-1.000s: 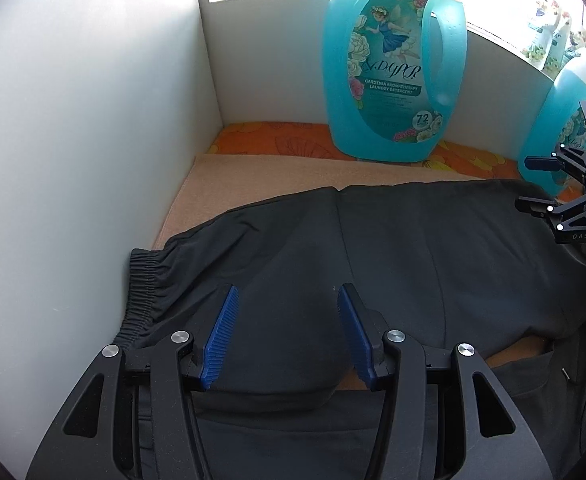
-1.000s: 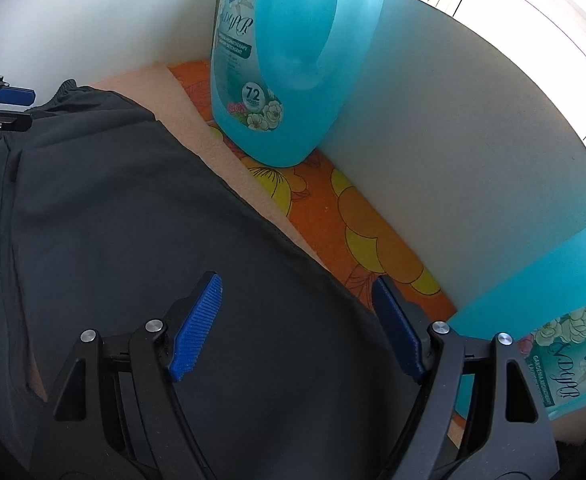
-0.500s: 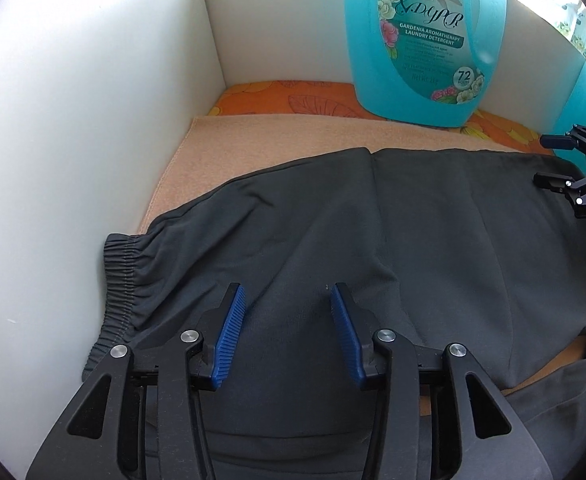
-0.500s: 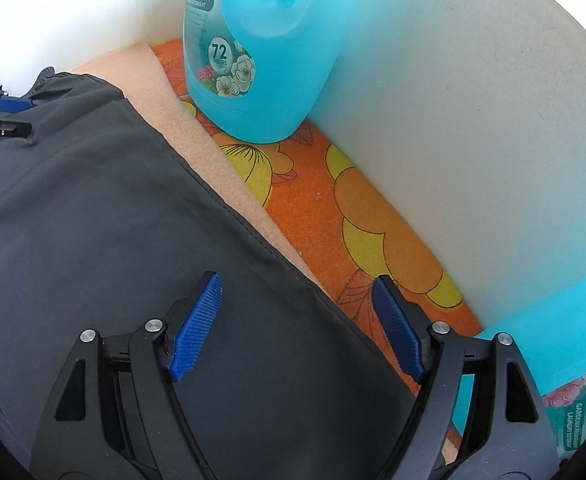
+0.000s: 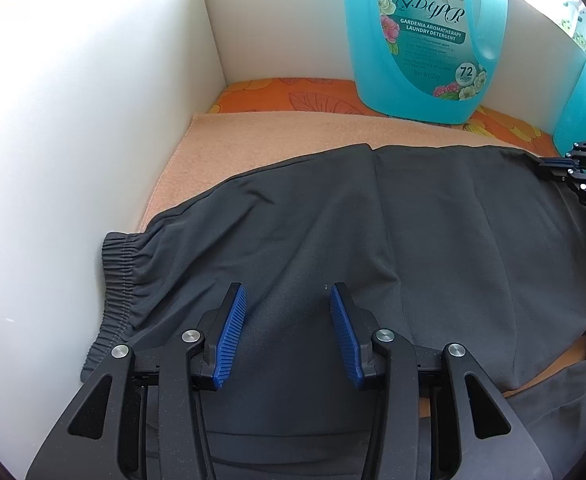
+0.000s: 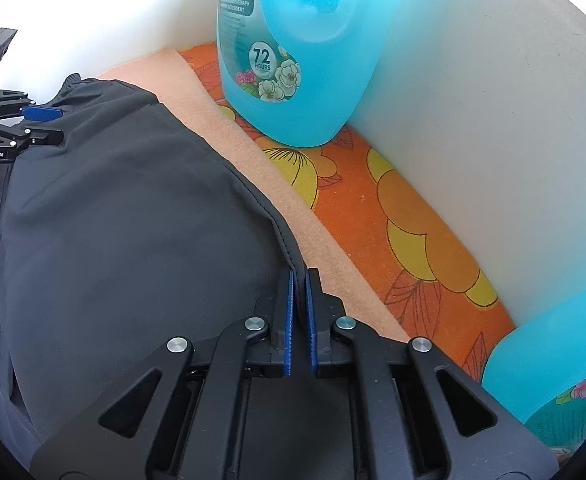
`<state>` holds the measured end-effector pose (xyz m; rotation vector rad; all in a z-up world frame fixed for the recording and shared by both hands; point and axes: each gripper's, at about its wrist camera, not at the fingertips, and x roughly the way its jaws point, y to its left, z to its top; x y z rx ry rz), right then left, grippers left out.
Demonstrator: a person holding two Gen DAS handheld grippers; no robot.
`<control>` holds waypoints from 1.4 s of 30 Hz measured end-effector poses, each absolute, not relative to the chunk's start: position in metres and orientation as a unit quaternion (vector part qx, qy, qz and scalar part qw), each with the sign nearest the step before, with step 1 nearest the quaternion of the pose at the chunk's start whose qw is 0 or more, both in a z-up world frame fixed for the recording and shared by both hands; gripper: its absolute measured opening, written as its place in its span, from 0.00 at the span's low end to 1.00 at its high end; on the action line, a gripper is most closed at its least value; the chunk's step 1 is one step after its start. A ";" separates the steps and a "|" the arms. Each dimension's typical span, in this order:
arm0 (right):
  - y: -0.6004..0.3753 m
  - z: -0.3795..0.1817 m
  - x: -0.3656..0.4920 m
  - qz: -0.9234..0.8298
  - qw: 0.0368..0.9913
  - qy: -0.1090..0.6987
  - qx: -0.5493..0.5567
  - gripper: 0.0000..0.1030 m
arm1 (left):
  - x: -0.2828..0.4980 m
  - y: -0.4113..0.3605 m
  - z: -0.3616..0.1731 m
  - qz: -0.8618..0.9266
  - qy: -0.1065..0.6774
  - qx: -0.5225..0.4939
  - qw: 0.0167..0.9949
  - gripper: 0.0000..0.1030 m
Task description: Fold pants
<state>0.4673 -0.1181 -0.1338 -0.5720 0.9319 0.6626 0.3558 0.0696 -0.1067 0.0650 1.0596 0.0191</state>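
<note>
Dark grey pants (image 5: 373, 232) lie folded over on a peach mat (image 5: 277, 136), elastic waistband (image 5: 121, 280) at the left by the white wall. My left gripper (image 5: 288, 320) is open, its blue pads just above the fabric near the waistband. My right gripper (image 6: 300, 292) is shut on the hemmed far edge of the pants (image 6: 113, 220) at the right end. The right gripper also shows at the right edge of the left wrist view (image 5: 573, 168), and the left gripper at the left edge of the right wrist view (image 6: 33, 120).
A blue detergent bottle (image 5: 421, 36) stands at the back on an orange floral cloth (image 6: 405, 216). A second blue bottle (image 6: 553, 360) stands at the right. White walls (image 5: 73, 140) close in the left, back and right sides.
My right gripper has closed onto the far edge of the pants; it was open before. My left gripper has moved lower and closer over the fabric and narrowed slightly.
</note>
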 end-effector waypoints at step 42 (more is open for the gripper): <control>-0.140 -0.106 0.212 0.402 0.785 0.372 -0.291 0.03 | 0.374 0.102 -0.093 0.024 0.537 -0.254 0.804 0.60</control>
